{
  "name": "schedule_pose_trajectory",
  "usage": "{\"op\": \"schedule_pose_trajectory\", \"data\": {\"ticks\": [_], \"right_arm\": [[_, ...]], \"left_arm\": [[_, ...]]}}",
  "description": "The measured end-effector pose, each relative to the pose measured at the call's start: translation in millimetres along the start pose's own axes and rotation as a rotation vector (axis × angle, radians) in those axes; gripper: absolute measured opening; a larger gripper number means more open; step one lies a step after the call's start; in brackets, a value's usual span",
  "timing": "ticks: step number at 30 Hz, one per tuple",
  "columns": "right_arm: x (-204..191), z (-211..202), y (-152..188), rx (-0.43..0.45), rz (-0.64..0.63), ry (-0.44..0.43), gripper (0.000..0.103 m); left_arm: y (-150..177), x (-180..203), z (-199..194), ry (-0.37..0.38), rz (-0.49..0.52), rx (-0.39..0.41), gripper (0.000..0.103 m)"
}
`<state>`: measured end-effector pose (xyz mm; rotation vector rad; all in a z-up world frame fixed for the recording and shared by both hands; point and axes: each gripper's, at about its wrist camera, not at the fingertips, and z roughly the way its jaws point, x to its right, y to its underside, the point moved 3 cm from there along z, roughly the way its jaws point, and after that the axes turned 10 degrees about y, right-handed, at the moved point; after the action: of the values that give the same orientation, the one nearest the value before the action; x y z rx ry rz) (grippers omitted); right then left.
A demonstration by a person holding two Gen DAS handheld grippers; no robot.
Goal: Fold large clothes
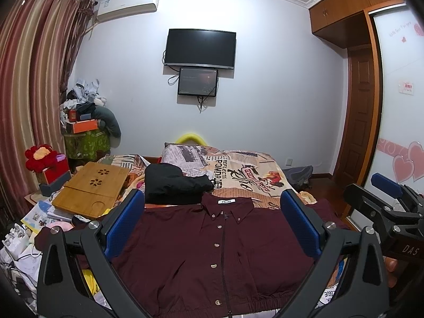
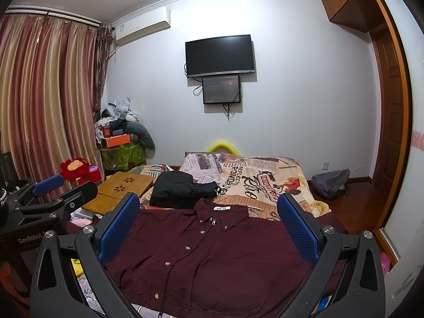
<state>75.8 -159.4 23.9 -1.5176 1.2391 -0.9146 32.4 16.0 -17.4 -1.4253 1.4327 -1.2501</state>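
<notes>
The left gripper point(image 1: 212, 222) hangs with its blue-padded fingers point(image 1: 124, 222) spread wide and nothing between them, above a maroon button-front shirt point(image 1: 212, 254). The right gripper point(image 2: 209, 225) is spread the same way, empty, over the same shirt point(image 2: 209, 259); each tool shows at the edge of the other's view. The shirt lies flat and face up on the near part of the bed, collar toward the far wall, elastic hem nearest. Just beyond its collar sits a folded black garment point(image 1: 175, 185) on the newspaper-print bedspread point(image 1: 238, 169). To the left rests a bamboo lap tray point(image 1: 90, 190). On the far wall hangs a dark television point(image 1: 200, 49) above a smaller screen point(image 1: 198, 81).
</notes>
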Motion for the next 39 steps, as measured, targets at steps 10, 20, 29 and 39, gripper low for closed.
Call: {"op": "schedule_pose_trajectory", "data": {"ticks": [10,20,29,39], "right_arm": [[-1,2,-1,-0.004,0.001,0.002,0.103],[-1,5,-1,-0.009,0.002,0.004,0.103],[0,10,1,-0.018,0.0,0.007,0.103],[0,30,5,-0.052,-0.013,0.013,0.103]], "left_arm": [[2,-2,1,0.0,0.0,-0.003,0.103],[2,-2,2,0.001,-0.004,-0.005,0.103],[6,-5,2,-0.003,-0.005,-0.01,0.103],[6,-17,21,-0.02,-0.03,-0.033,0.103]]}}
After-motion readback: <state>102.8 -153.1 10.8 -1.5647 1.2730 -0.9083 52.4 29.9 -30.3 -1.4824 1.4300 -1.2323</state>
